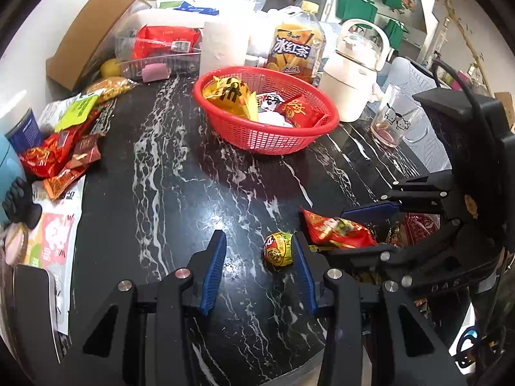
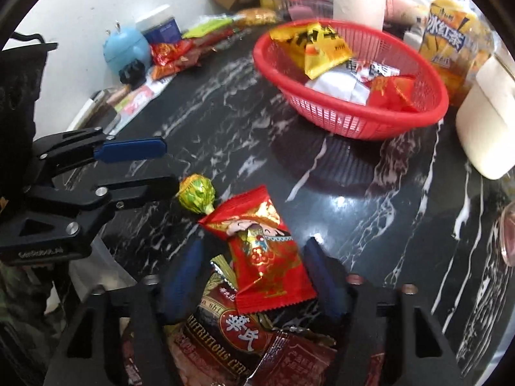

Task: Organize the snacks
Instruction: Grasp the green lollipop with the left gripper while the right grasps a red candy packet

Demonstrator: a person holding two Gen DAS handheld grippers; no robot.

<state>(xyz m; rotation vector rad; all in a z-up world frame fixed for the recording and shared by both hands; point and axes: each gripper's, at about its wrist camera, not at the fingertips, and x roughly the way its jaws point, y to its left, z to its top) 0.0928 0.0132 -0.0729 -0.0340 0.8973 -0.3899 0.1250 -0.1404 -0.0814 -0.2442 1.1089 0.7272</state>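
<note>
A red mesh basket (image 1: 273,143) (image 2: 357,125) with several snack packets stands at the back of the black marble table (image 1: 167,199). A round foil-wrapped candy (image 1: 278,248) (image 2: 194,193) lies on the table just inside my left gripper's right finger. My left gripper (image 1: 257,254) (image 2: 167,167) is open around it, not touching on the left side. A red snack packet (image 1: 338,230) (image 2: 267,254) lies between the open fingers of my right gripper (image 2: 252,254) (image 1: 363,228), on top of a pile of snack packets (image 2: 231,331).
Loose snack packets (image 1: 61,148) lie along the left wall with a blue figurine (image 2: 125,48) and a can. Behind the basket stand a paper roll (image 1: 225,46), an iced tea bottle (image 1: 297,51), a white kettle (image 1: 352,80) and a glass cup (image 1: 394,119).
</note>
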